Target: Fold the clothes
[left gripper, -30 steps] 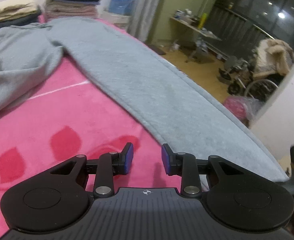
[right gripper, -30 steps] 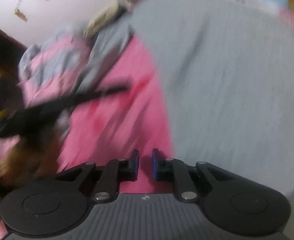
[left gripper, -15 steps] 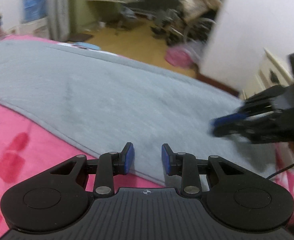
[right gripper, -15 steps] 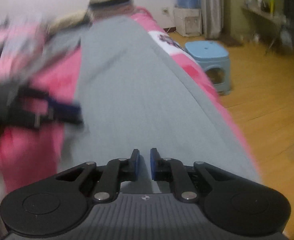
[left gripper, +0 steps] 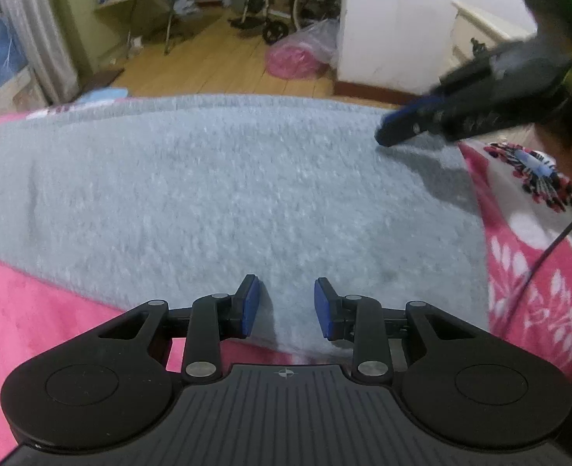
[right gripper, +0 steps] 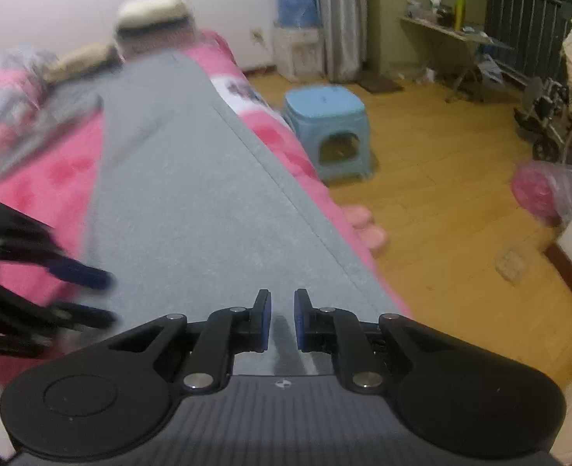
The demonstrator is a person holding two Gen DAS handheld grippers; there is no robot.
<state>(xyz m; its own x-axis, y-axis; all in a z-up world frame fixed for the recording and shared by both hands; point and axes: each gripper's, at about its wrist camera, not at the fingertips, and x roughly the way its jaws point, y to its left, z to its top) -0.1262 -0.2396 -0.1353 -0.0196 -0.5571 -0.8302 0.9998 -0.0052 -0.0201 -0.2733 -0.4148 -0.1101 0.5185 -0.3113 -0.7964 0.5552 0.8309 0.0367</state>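
A long grey fleece garment (left gripper: pixel 247 194) lies flat across the pink bedspread (left gripper: pixel 33 310). My left gripper (left gripper: pixel 286 303) hovers over the garment's near edge, open by a moderate gap with only cloth underneath. My right gripper (left gripper: pixel 387 132) shows blurred at the upper right, above the garment's far corner. In the right wrist view the garment (right gripper: pixel 192 194) runs away along the bed's edge. There my right gripper (right gripper: pixel 282 318) stands over its near end, its fingers a narrow gap apart with nothing pinched. The left gripper (right gripper: pixel 103 297) is a blur at the left.
Folded stacks of clothes (right gripper: pixel 150 11) sit at the far end of the bed. A blue stool (right gripper: pixel 325 116), pink slippers (right gripper: pixel 363 225) and a pink bag (right gripper: pixel 538 190) are on the wooden floor to the right. A white cabinet (left gripper: pixel 480 27) stands behind the right gripper.
Both grippers have swung round to the garment's end. The left view turned from along the bed to across the cloth, and the right gripper came into it at the right.
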